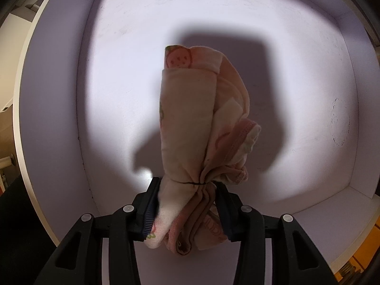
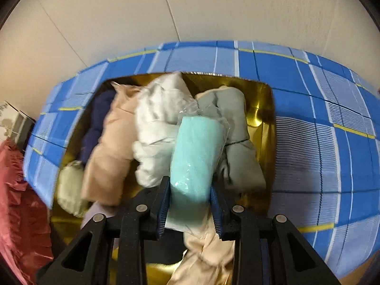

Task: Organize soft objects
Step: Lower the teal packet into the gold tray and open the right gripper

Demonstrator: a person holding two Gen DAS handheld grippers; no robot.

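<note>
My left gripper (image 1: 187,187) is shut on a rolled pink cloth bundle with a strawberry print (image 1: 201,118), tied with a thin black band. It holds the bundle upright inside a white shelf compartment (image 1: 308,76). My right gripper (image 2: 190,190) is shut on a turquoise cloth roll in clear plastic wrap (image 2: 197,154), just above a gold-lined box (image 2: 261,109). The box holds several rolled cloths: a white one (image 2: 156,123), a peach one (image 2: 111,147), a grey-green one (image 2: 237,128), a navy one (image 2: 97,123).
The box stands on a blue checked bedsheet (image 2: 320,130). Red cloth (image 2: 16,190) lies at the left edge. A pale wall (image 2: 190,7) is behind the bed. The compartment's left wall (image 1: 54,118) and bottom ledge (image 1: 320,225) frame the left gripper.
</note>
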